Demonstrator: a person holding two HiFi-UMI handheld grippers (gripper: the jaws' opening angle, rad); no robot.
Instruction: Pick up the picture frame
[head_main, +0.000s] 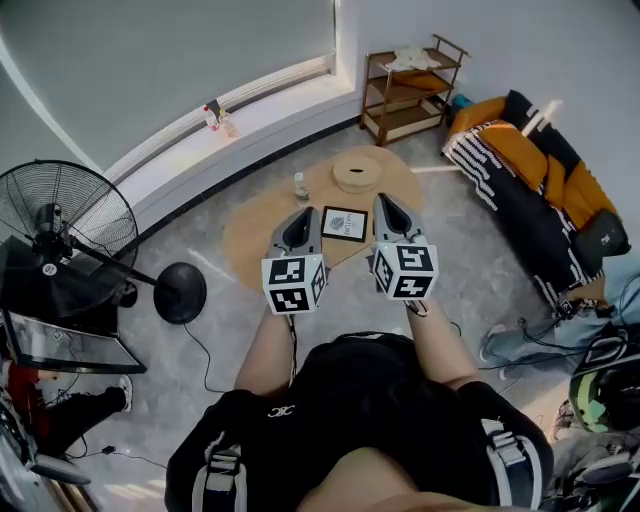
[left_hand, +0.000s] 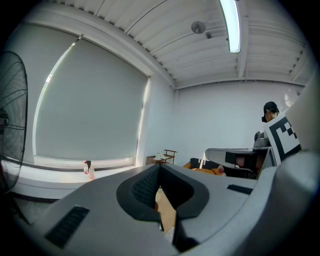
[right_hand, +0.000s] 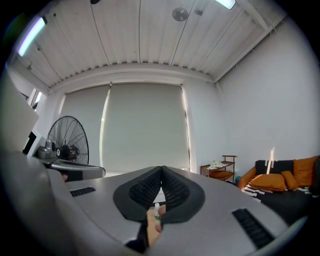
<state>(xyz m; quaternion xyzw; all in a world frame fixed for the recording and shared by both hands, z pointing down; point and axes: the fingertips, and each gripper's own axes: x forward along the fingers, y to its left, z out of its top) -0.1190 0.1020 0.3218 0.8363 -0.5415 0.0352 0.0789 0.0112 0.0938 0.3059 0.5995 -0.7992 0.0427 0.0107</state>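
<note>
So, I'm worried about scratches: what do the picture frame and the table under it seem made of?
The picture frame has a dark, matte-looking border, wood or plastic; too small to tell. The table looks like pale unglossy wood or laminate, judging by its even tan top.

No words or numbers can be read. The picture frame (head_main: 344, 223), mid-frame in the head view on the round surface (head_main: 258, 228), carries print too small to make out. The cube (head_main: 293, 283) on the left gripper (head_main: 302, 214) and the one on the right gripper (head_main: 384, 200) bear only black-and-white square markers. A small white mark on the black shirt (head_main: 360, 400), at lower centre, is illegible.
</note>
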